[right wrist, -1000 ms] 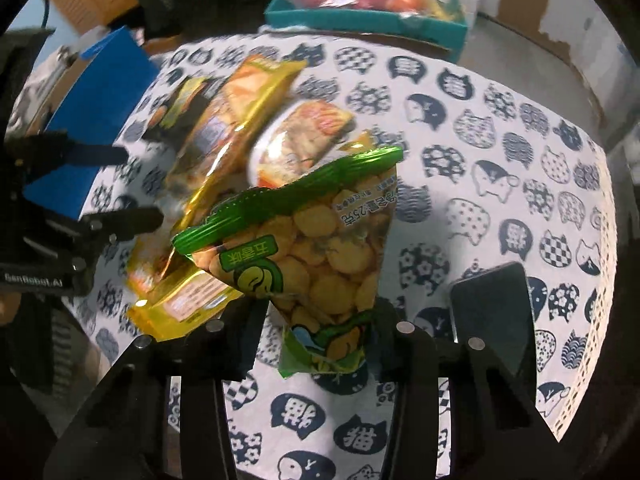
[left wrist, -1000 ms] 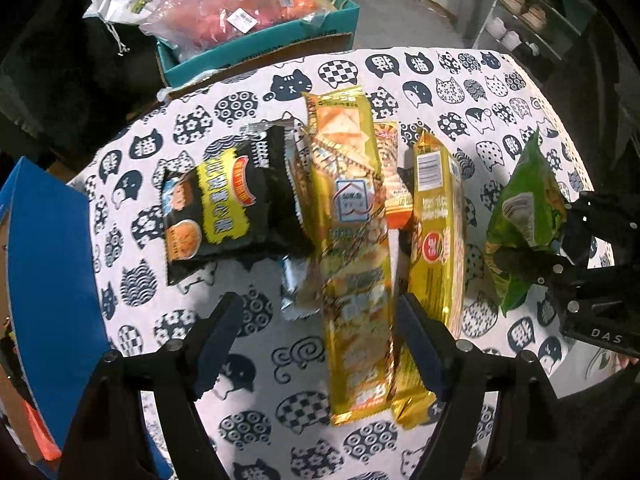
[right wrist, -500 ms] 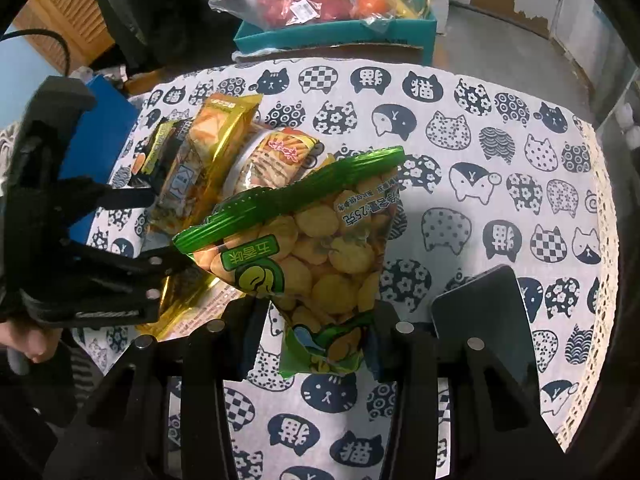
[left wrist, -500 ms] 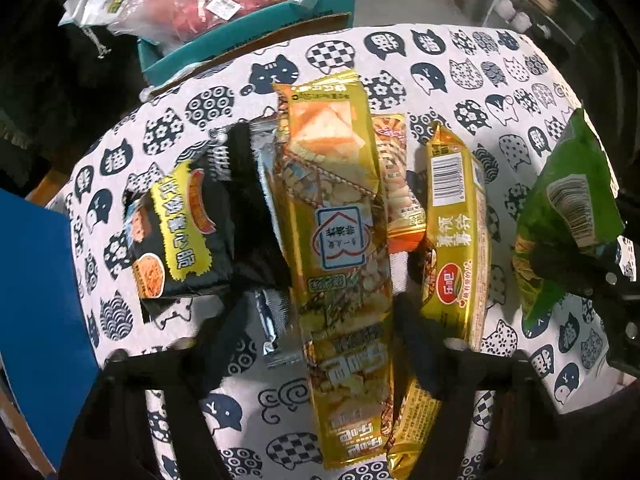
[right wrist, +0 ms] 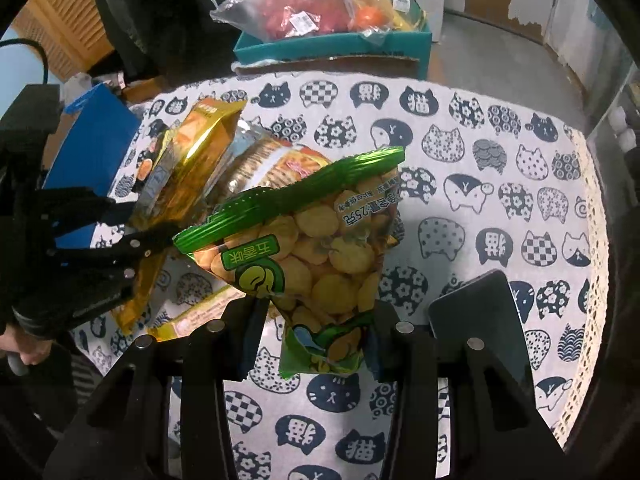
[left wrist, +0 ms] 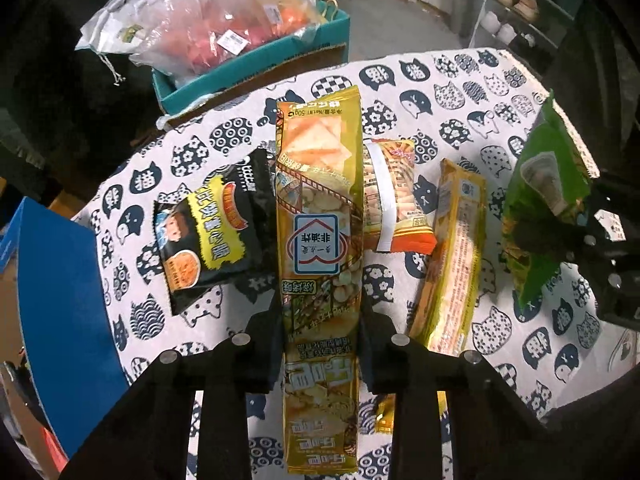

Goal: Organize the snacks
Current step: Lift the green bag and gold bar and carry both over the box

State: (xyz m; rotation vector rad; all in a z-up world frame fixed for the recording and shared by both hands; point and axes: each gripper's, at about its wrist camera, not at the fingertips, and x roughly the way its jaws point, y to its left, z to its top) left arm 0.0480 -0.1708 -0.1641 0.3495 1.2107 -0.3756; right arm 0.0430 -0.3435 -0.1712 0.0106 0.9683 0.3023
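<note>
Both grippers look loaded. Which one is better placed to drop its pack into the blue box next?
Left, probably. The left gripper clamps the long gold pack, and the blue box sits on its side. The right gripper, holding the green pack, would have to cross over.

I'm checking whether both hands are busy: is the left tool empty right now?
No, the left tool is closed on the long gold snack packet, its fingers pressing both sides.

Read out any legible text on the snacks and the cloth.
"五香味", "25克": green bag
"非油炸", "Net.WT: 50g": long gold pack, seen upside down
"猫": tablecloth
Black pack and orange pack: too blurred to read
</note>
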